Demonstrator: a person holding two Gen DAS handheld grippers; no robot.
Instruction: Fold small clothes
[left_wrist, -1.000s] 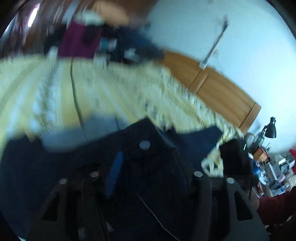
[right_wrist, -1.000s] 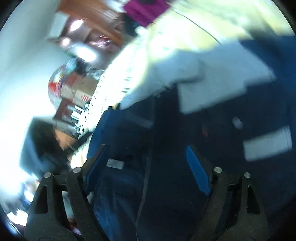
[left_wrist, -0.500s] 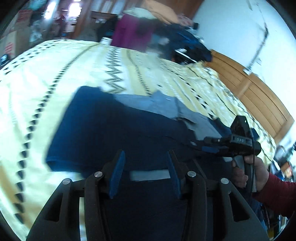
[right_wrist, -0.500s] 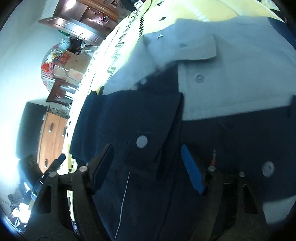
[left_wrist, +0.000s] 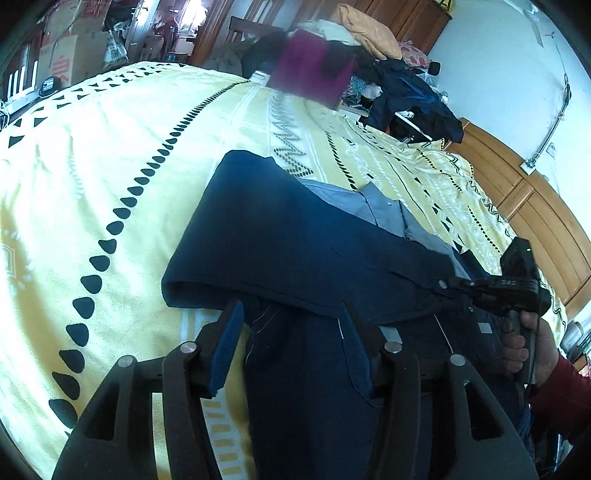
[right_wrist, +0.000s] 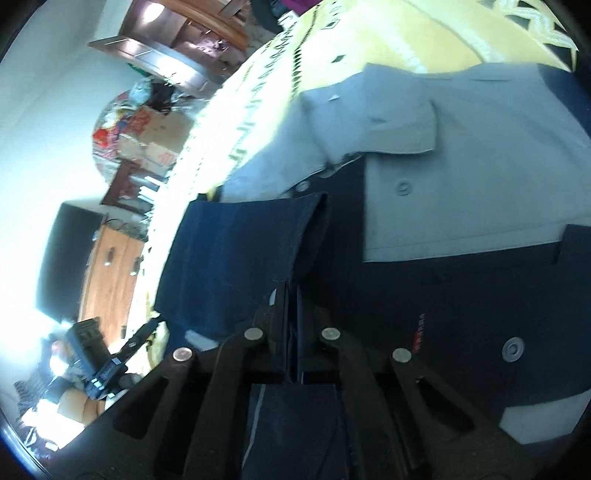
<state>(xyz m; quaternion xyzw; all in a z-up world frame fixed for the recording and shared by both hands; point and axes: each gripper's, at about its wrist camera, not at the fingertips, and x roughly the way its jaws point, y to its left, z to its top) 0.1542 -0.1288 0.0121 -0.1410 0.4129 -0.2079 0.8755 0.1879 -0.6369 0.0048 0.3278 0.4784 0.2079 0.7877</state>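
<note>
A small navy and grey shirt (left_wrist: 280, 236) lies on the yellow patterned bedspread (left_wrist: 129, 147), with a navy sleeve folded over its body. In the left wrist view my left gripper (left_wrist: 291, 343) is open, its blue pads either side of the shirt's near navy edge. In the same view my right gripper (left_wrist: 447, 284), held by a hand in a red sleeve, pinches the shirt at the right. The right wrist view shows the right gripper (right_wrist: 291, 295) shut on a navy fold, the shirt's grey panel (right_wrist: 461, 184) beyond it, and the left gripper (right_wrist: 147, 326) at lower left.
A heap of dark clothes (left_wrist: 406, 88) and a magenta item (left_wrist: 314, 70) sit past the bed's far edge. A wooden headboard (left_wrist: 535, 206) runs along the right. Cardboard boxes (left_wrist: 62, 55) stand at the far left, and a wooden cabinet (right_wrist: 110, 273) stands beside the bed.
My right gripper, open half a second ago, has shut on the navy fabric. The left gripper stays open over the shirt's near edge, and the motion blur has gone.
</note>
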